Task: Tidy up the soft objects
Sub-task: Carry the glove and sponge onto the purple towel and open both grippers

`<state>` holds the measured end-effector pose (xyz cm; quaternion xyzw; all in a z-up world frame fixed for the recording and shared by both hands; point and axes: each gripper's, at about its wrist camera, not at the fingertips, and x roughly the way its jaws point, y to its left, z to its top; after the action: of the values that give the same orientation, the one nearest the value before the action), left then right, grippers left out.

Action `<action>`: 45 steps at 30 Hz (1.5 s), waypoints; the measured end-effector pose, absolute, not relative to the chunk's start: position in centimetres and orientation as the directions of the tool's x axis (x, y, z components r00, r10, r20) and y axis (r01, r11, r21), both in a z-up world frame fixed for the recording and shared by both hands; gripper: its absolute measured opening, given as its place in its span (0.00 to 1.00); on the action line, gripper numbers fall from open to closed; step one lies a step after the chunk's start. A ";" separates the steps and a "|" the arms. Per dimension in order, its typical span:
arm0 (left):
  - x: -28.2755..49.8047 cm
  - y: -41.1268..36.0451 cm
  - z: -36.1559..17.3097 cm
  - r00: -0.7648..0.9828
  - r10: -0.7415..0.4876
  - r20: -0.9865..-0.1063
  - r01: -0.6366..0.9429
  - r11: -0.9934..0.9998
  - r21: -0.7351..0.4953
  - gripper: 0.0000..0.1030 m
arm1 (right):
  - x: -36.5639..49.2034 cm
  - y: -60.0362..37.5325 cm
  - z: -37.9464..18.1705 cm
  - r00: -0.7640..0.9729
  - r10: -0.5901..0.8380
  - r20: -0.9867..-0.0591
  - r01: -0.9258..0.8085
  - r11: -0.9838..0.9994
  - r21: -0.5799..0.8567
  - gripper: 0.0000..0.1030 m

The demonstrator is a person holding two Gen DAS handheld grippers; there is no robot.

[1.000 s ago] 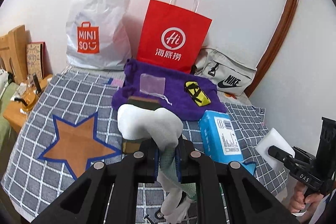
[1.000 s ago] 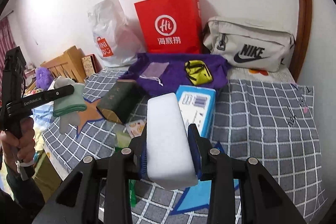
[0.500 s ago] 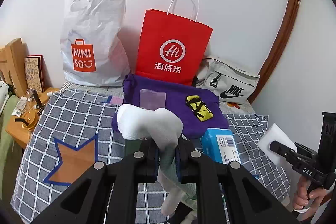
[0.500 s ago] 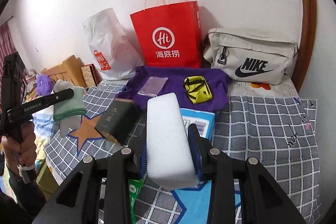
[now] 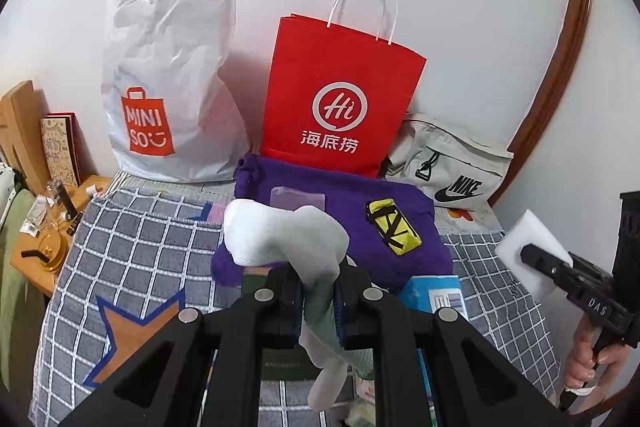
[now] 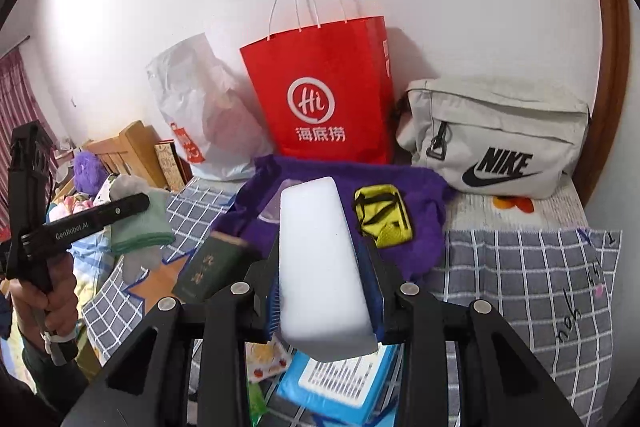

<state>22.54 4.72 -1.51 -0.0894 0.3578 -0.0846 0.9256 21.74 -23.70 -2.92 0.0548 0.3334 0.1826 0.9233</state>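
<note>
Holding both loads well above the bed (image 6: 532, 267), we have the left tool (image 5: 318, 297) clamped on a white sock (image 5: 284, 239) with a green cloth (image 5: 324, 335) bunched between its pads, and the right tool (image 6: 324, 303) clamped on a white sponge block (image 6: 320, 259); neither load touches anything below; the sock's toe flops forward over the tool and its cuff dangles under it.

We judge the step in hand to be carrying these soft pieces to a bag; which bag is meant we cannot tell. To do it well we would keep both tools squeezed firmly, since the sock is held only at its middle and could slip; we would carry the dangling cuff high over the dark green box (image 6: 212, 267) and the blue packet (image 6: 340, 387) lying just below, so it does not drag them.

Farther on, a purple cloth (image 6: 420, 211) carries a yellow pouch (image 6: 382, 215) and a clear sachet (image 5: 297, 195); we would pass above these too.

Against the wall stand the white Miniso bag (image 5: 172, 75), the red paper bag (image 6: 320, 91) and the grey Nike bag (image 6: 496, 135); the red bag's mouth stands open and upright, so we would lower a load straight down between its handles before releasing, one tool at a time.
</note>
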 end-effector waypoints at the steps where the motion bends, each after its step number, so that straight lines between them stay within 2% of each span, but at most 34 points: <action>1: 23.1 4.7 -1.6 0.728 -0.219 -0.650 0.093 0.971 -0.222 0.12 | 22.2 -23.7 -2.9 0.711 0.375 -0.596 -0.302 0.927 0.223 0.34; 15: 30.2 4.4 -3.1 0.694 -0.198 -0.692 0.073 0.976 -0.206 0.12 | 30.4 -22.0 -2.9 0.688 0.401 -0.605 -0.340 0.915 0.219 0.34; 32: 37.9 3.2 -7.2 0.631 -0.190 -0.752 0.084 0.981 -0.177 0.12 | 37.2 -20.2 -13.0 0.449 0.467 -0.762 -0.381 0.871 0.310 0.35; 45: 41.0 3.0 -12.4 0.547 -0.196 -0.814 0.082 0.980 -0.181 0.13 | 38.1 -18.9 -16.1 0.362 0.437 -0.824 -0.394 0.872 0.290 0.36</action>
<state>40.99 2.98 -12.41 -0.0610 0.4694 -0.0792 0.8773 38.06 -18.92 -16.11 0.0213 0.5059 0.2516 0.8248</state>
